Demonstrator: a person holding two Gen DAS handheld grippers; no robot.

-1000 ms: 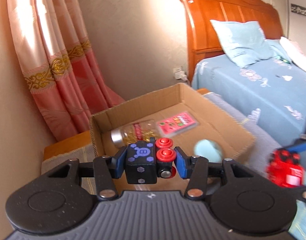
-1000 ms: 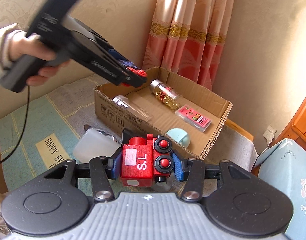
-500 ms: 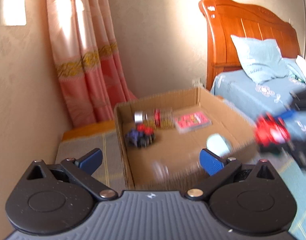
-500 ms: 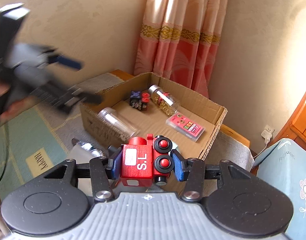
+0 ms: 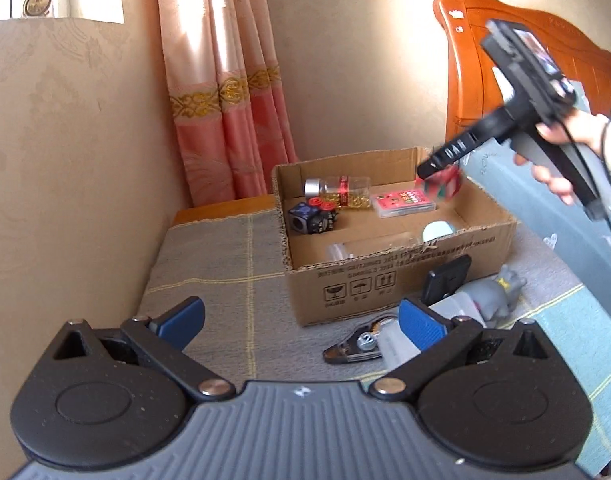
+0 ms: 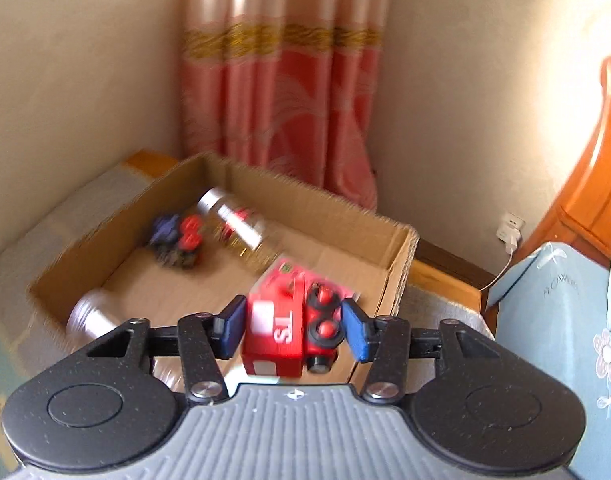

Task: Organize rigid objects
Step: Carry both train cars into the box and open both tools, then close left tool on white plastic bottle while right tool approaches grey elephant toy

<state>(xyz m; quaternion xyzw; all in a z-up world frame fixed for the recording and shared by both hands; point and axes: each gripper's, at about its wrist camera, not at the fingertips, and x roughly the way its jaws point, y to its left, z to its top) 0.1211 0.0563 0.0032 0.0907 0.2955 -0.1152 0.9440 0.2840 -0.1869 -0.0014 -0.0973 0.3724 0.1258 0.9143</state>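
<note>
Black gripper frames, blue fingers (image 5: 421,326), silver screws, ribbed grey housing.

Both cams ride the hand-held grippers and look forward and down along the fingers. The left one sits back from the cardboard box (image 5: 385,284), seeing its printed front wall. The right one hangs close over the box's open top, facing the curtain (image 6: 281,92) behind it. Both views share the box interior and that curtain.

Beige textured wallpaper (image 5: 77,152) covers the corner, where a salmon-pink curtain with a gold-patterned band (image 5: 229,92) hangs. Sunlight brightens the curtain folds. A glossy orange wooden headboard (image 5: 469,60) stands to the right, near a white wall plug (image 6: 510,229).
</note>
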